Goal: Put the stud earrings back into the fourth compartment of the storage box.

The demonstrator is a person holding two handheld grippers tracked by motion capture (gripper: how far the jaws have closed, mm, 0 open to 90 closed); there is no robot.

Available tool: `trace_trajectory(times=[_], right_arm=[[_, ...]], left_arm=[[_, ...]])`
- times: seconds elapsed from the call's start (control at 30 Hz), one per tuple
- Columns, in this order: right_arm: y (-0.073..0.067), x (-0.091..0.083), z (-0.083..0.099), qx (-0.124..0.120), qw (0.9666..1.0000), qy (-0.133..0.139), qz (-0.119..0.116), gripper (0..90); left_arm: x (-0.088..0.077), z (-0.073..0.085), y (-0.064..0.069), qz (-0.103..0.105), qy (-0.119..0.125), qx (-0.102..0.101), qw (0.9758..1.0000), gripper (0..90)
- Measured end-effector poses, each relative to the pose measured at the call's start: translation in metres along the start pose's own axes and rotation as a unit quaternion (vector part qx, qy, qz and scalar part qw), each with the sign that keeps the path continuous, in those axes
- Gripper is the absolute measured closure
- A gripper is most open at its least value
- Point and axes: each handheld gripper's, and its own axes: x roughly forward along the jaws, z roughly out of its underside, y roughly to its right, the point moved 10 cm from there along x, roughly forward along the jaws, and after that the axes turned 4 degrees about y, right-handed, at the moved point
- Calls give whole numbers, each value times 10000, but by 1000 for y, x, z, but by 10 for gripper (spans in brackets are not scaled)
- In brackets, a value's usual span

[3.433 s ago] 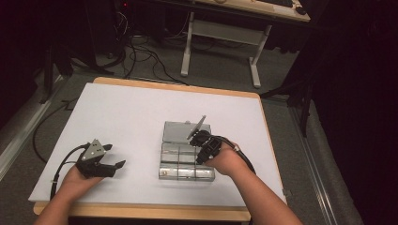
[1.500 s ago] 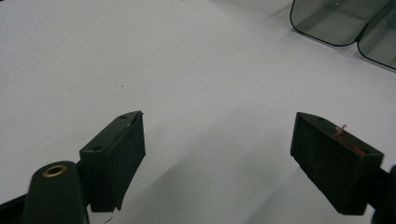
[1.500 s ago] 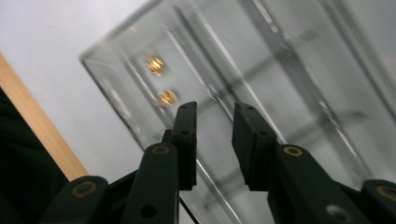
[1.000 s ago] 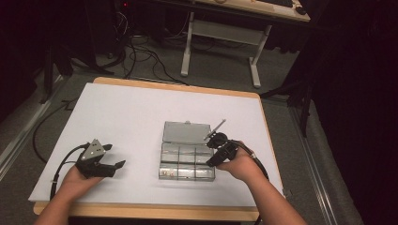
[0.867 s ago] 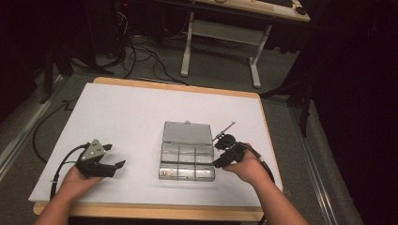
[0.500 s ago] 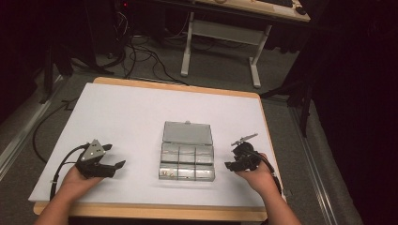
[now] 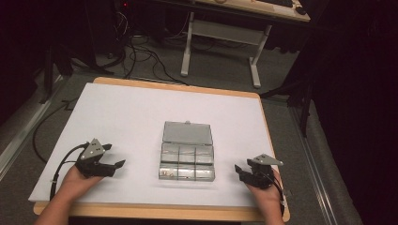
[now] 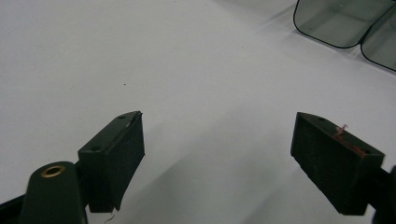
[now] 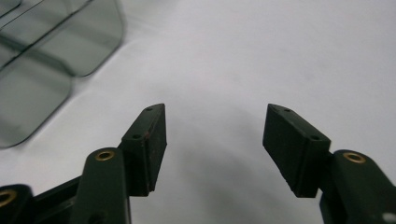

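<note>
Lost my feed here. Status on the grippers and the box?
Left gripper open, empty. Right gripper open, empty, jaws just widened. Clear box mid-table between them, lid open, untouched. Nothing in the way.

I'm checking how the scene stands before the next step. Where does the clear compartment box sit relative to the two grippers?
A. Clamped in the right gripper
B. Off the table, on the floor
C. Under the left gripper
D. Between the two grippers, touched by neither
D: the clear compartment box lies open on the white table, with the left gripper and right gripper apart from it on either side, both empty.
</note>
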Motion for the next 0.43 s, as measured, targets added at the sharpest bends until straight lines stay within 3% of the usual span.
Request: trace_trajectory(times=[0.03, 0.1, 0.43], right_arm=[[5, 2, 1, 245, 9997, 14, -1, 358], [10, 3, 1, 427, 9991, 61, 32, 342], [11, 6, 0, 508, 9986, 86, 94, 319]], left_arm=[[0, 0, 0, -20, 0, 26, 10000, 181], [0, 0, 0, -62, -13, 61, 10000, 181], [1, 0, 1, -27, -25, 75, 10000, 181]])
